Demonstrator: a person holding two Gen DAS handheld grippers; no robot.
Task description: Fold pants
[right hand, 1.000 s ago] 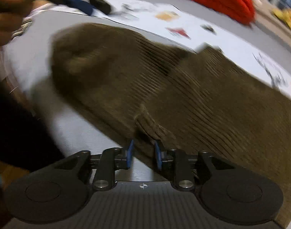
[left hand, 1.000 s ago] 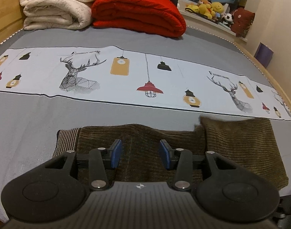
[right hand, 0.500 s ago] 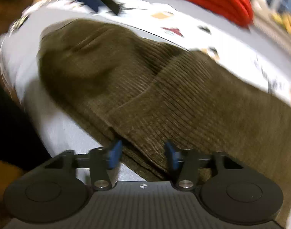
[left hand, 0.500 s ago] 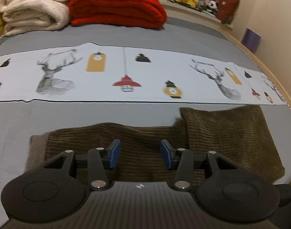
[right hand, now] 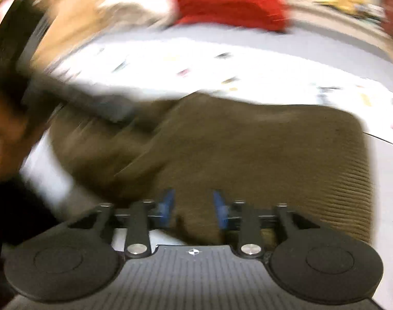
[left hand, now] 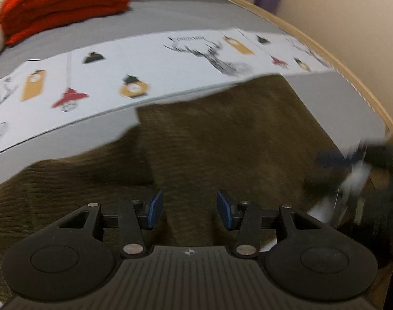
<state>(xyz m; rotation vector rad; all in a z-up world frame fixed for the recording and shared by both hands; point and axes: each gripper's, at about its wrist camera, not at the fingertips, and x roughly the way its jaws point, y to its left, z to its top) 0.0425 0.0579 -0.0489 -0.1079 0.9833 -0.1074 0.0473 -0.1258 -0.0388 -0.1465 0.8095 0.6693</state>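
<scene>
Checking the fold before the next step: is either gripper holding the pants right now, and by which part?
Nothing is held. The left gripper is open above the brown pants; the right gripper is opening, its pads apart over the cloth.

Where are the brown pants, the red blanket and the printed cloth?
brown pants (left hand: 222,142): left wrist view, upper folded layer.
red blanket (left hand: 62,2): left wrist view, folded front.
printed cloth (left hand: 157,62): left wrist view, pale middle.

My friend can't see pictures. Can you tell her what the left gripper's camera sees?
Brown corduroy pants lie folded on a grey bed, filling most of the view, with the left gripper open just above them. Behind are a white cloth with lamp and deer drawings and a folded red blanket.
</scene>
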